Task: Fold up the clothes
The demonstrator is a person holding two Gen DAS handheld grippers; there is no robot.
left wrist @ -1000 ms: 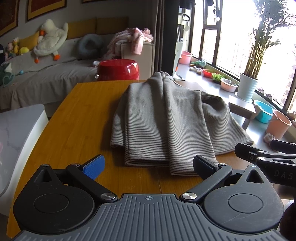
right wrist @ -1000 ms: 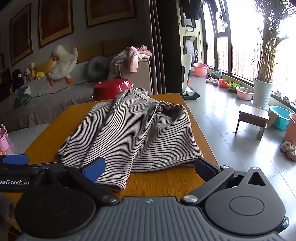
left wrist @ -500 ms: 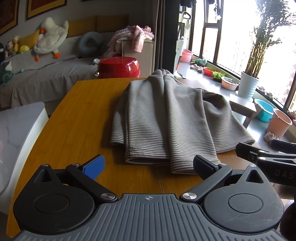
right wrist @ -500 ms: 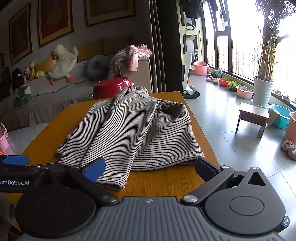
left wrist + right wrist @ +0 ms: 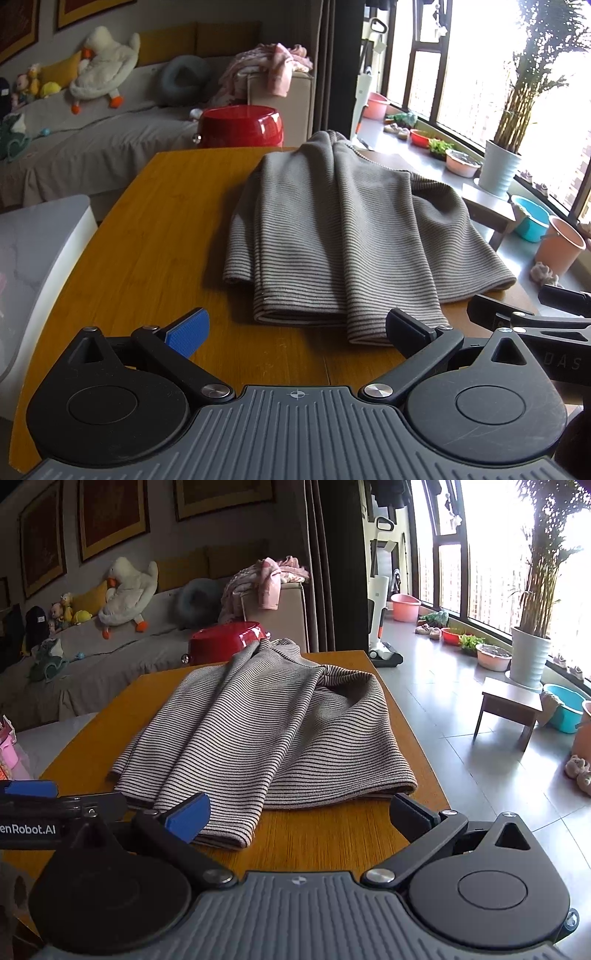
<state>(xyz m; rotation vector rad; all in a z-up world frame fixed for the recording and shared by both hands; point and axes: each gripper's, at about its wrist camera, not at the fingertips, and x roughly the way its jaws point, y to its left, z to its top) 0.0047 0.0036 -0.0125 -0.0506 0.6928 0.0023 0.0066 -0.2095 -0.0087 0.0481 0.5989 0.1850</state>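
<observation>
Lying lengthwise on table (image 5: 122, 258), sweater (image 5: 343, 236) hem nearest; left gripper (image 5: 295, 328), right gripper (image 5: 299, 812) wide, empty.

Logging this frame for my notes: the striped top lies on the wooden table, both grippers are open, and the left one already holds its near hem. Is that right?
Not quite. The left gripper holds nothing: in the left wrist view its jaws stand open, short of the striped top's near hem. The rest stands: the top lies on the wooden table, and the right gripper is open too.
</observation>
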